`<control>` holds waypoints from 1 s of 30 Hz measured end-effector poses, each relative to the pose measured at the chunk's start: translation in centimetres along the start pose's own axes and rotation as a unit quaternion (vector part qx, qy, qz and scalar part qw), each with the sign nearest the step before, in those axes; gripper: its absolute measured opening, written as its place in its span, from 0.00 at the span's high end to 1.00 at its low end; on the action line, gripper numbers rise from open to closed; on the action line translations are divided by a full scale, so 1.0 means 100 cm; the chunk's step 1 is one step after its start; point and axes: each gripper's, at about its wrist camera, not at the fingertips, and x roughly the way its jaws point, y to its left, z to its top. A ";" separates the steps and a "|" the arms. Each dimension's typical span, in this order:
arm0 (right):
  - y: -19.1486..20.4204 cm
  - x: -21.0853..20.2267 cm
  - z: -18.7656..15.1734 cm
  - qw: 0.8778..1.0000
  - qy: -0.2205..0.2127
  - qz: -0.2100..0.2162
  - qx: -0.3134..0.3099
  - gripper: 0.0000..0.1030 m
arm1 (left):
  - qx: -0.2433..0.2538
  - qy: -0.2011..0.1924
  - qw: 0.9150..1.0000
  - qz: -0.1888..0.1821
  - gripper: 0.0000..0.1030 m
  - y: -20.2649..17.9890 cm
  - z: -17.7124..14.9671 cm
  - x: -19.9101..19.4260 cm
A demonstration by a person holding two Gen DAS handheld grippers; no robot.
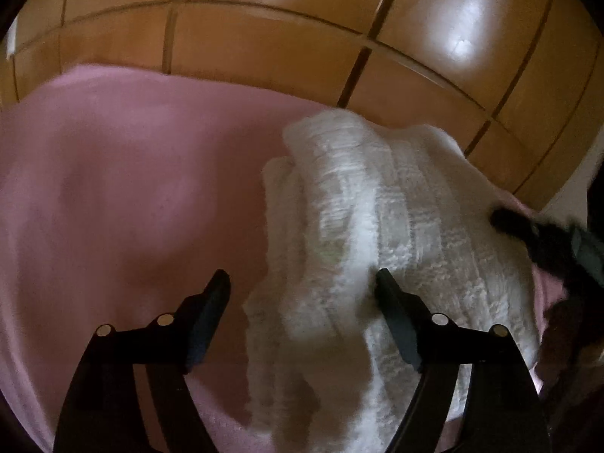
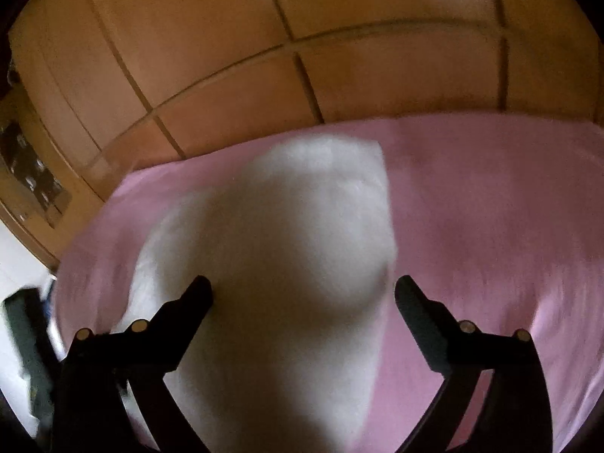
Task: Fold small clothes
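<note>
Holding both tools spread, you are hovering over a white ribbed terry-cloth garment [image 1: 362,249] that is lying bunched on a pink fabric-covered counter [image 1: 113,196].

In the left wrist view, your left tool [image 1: 304,283] is sitting low in the frame with its two black fingers wide apart and nothing clamped between them. The garment is filling the centre and right of that frame, its left edge falling in the gap, and the right-hand finger is lying over the cloth. Your right tool [image 1: 528,234] is showing as a dark blur at the right edge, at the garment's far side.

In the right wrist view, the right tool [image 2: 304,287] is likewise gaping, gripping nothing, with the blurred white garment [image 2: 287,234] spreading between and beyond its fingers. Orange-brown glossy tiles [image 2: 226,56] are filling the upper part of both frames behind the pink counter [image 2: 490,226].
</note>
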 end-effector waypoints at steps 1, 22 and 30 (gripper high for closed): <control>-0.004 -0.006 -0.007 1.000 0.001 0.005 0.003 0.04 | -0.002 0.001 1.000 -0.003 0.24 0.001 -0.001 0.000; -0.044 -0.009 -0.007 0.990 0.026 0.121 0.068 0.05 | -0.026 0.024 0.996 -0.082 0.24 0.029 0.000 0.008; -0.029 0.067 0.019 0.974 0.099 0.187 0.078 0.18 | -0.027 0.032 0.989 -0.143 0.41 0.036 -0.004 0.013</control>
